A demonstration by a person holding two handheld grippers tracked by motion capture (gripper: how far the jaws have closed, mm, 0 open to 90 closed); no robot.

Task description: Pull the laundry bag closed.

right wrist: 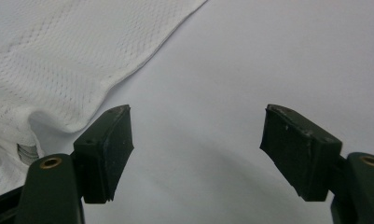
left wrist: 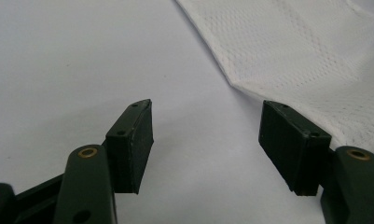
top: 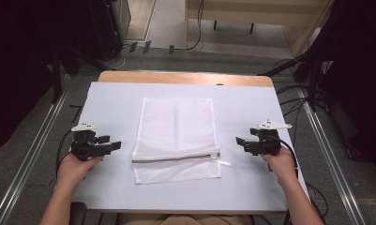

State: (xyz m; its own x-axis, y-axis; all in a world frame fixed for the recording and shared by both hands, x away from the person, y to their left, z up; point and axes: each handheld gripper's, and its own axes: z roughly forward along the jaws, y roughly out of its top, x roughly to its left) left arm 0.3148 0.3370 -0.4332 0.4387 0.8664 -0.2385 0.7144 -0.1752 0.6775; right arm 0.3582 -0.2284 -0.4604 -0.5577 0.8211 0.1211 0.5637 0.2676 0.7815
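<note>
White mesh bag (top: 176,140) is lying flat in the middle of the table (top: 251,187) while the left gripper (top: 111,146) and right gripper (top: 242,142) are waiting beside it, both wide open and holding nothing, probably getting ready to move in and pinch its edges.

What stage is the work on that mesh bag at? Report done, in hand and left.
Done: the white mesh bag lies flat on the table, its zipper looking closed. In hand: nothing is gripped; the left gripper and right gripper flank the bag with jaws open and apart from it. Left: any gripping or handling of the bag, apparently everything.
</note>
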